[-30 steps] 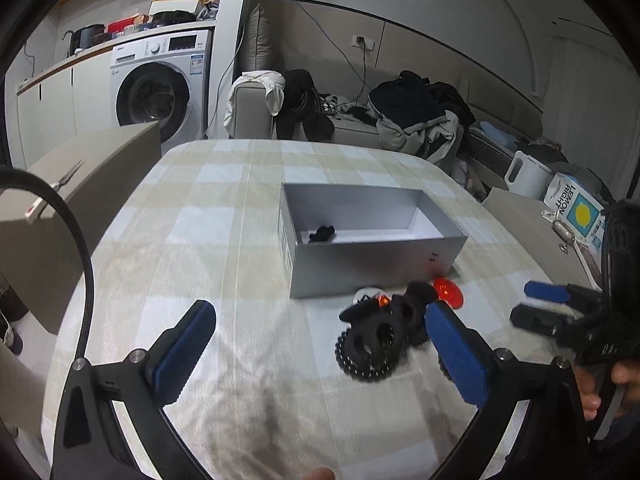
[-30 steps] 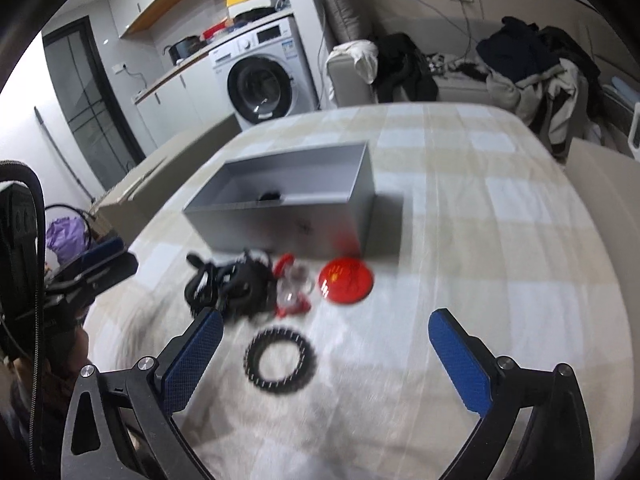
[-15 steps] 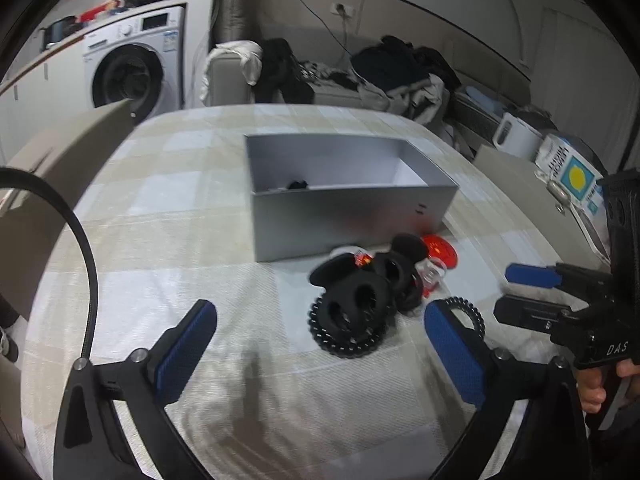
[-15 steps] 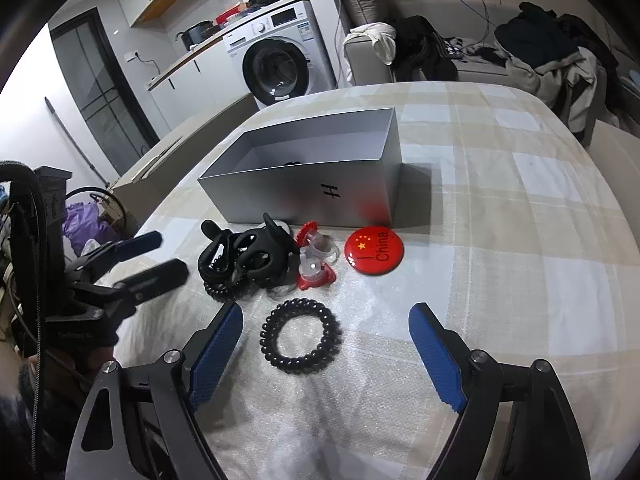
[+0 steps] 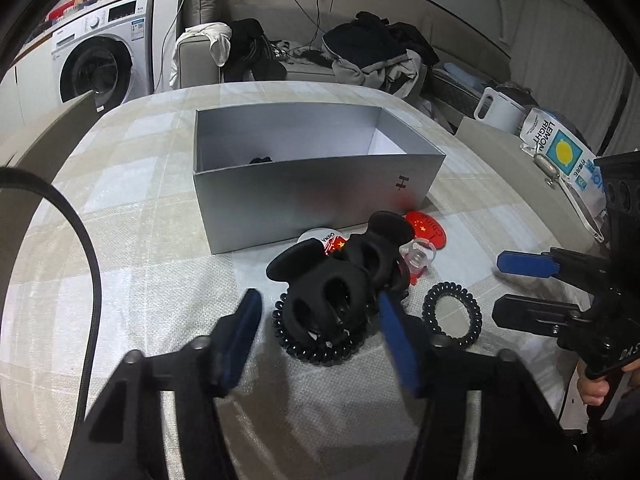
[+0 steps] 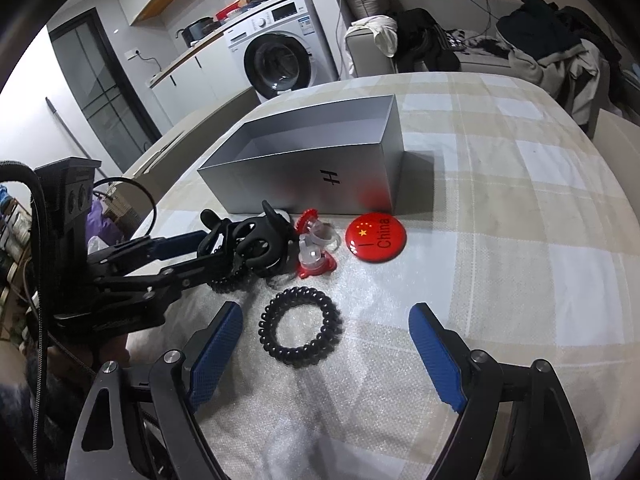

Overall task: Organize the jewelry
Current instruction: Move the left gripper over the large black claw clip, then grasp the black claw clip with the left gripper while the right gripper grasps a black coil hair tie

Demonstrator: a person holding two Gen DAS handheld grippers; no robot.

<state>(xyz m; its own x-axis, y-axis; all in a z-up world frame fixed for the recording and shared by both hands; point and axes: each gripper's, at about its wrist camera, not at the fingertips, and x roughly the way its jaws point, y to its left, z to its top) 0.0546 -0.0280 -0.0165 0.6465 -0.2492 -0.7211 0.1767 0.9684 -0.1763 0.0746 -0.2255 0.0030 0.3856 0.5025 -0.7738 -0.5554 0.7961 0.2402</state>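
Counting two black coil bands (image 6: 300,332), two black claw clips (image 5: 328,300), one red badge (image 6: 375,240); my grey box (image 5: 320,208) holds one small dark item (image 5: 261,160); left hand-held gripper (image 5: 320,328) has just been closing around the clips, pads short of contact, right hand-held gripper (image 6: 324,356) apart

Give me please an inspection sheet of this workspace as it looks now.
Surface: checked tablecloth, covering the table.
Job's things: open grey box; black hair claws piled on a coil tie; second coil hair tie lying apart; red badge.
Clutter: red-and-clear clip.
Grippers: left gripper jaws have just been closing around the claws, no contact seen; right gripper open over the coil hair tie.
Cables: black cable at left.
Surroundings: washing machine, clothes on sofa.
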